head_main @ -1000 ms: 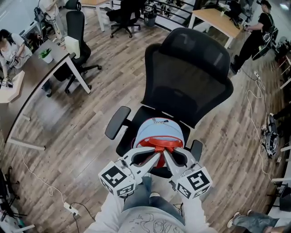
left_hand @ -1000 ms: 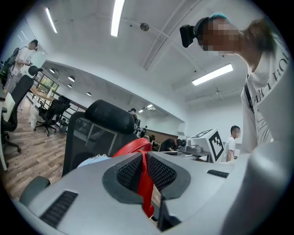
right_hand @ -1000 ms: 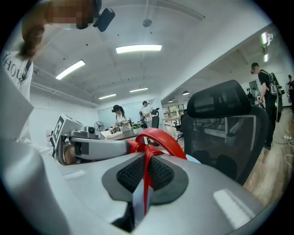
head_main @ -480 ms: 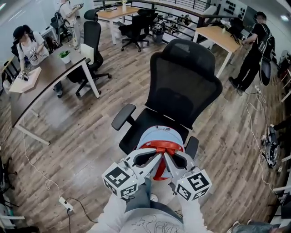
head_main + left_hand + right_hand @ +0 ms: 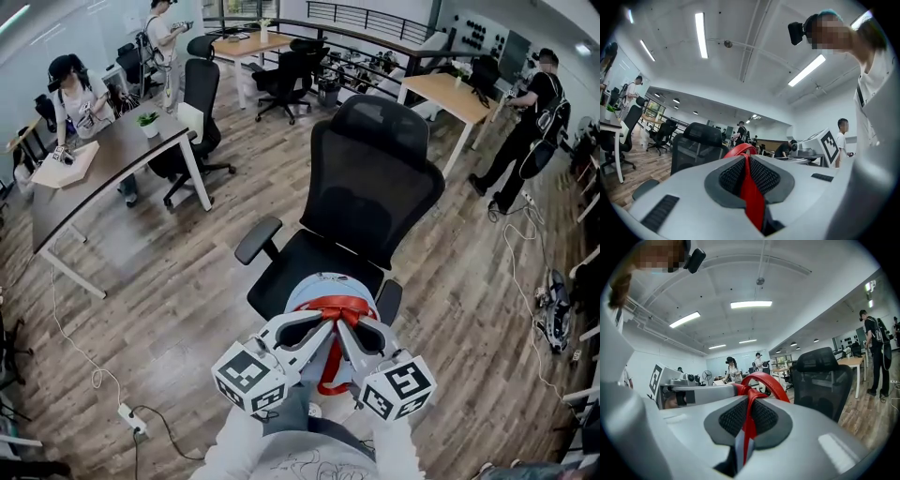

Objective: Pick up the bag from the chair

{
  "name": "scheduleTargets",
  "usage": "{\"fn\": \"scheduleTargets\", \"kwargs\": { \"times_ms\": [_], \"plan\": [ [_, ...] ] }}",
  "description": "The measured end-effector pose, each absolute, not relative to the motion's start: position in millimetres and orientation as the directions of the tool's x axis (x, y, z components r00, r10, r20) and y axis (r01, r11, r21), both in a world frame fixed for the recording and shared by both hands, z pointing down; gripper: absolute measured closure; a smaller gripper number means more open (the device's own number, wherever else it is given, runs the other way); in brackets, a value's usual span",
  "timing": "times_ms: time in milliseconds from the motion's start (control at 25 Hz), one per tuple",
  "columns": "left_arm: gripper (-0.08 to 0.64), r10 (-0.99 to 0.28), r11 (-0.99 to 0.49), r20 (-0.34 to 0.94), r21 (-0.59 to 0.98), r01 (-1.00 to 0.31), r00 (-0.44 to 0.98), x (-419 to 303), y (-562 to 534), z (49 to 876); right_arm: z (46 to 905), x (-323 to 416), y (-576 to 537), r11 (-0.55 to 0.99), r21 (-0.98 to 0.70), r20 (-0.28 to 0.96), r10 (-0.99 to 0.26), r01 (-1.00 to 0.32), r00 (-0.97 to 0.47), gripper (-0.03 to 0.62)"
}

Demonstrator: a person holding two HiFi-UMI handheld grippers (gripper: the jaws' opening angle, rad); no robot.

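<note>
A light blue bag (image 5: 320,292) with red straps (image 5: 339,310) hangs in front of the black mesh office chair (image 5: 367,202), lifted off its seat (image 5: 300,262). My left gripper (image 5: 323,321) is shut on a red strap (image 5: 749,187), which runs between its jaws in the left gripper view. My right gripper (image 5: 343,321) is shut on a red strap (image 5: 749,420) too, with the red handle loop (image 5: 766,381) arching beyond its jaws. Both grippers meet at the top of the bag, close to my body.
A desk (image 5: 98,159) with a seated person (image 5: 67,94) stands at the left, with another black chair (image 5: 199,103) beside it. More desks (image 5: 450,94) and chairs are at the back. A standing person (image 5: 530,127) is at the right. Cables (image 5: 94,375) lie on the wooden floor.
The bag has come up off the seat and toward me with both grippers. The view has tilted up, showing more of the room.
</note>
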State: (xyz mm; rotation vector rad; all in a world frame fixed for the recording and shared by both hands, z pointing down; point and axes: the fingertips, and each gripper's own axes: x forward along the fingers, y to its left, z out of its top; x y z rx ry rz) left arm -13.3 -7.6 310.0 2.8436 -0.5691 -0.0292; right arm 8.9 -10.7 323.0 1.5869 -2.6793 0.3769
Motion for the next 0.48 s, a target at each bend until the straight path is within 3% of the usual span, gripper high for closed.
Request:
{"fn": "scheduleTargets", "kwargs": {
  "times_ms": [480],
  "plan": [
    [0.526, -0.397, -0.895, 0.006, 0.219, -0.388, 0.918, -15, -4, 291, 302, 8, -7, 0.456, -0.194, 0.092, -0.873, -0.868, -0.479, 0.568]
  ]
}}
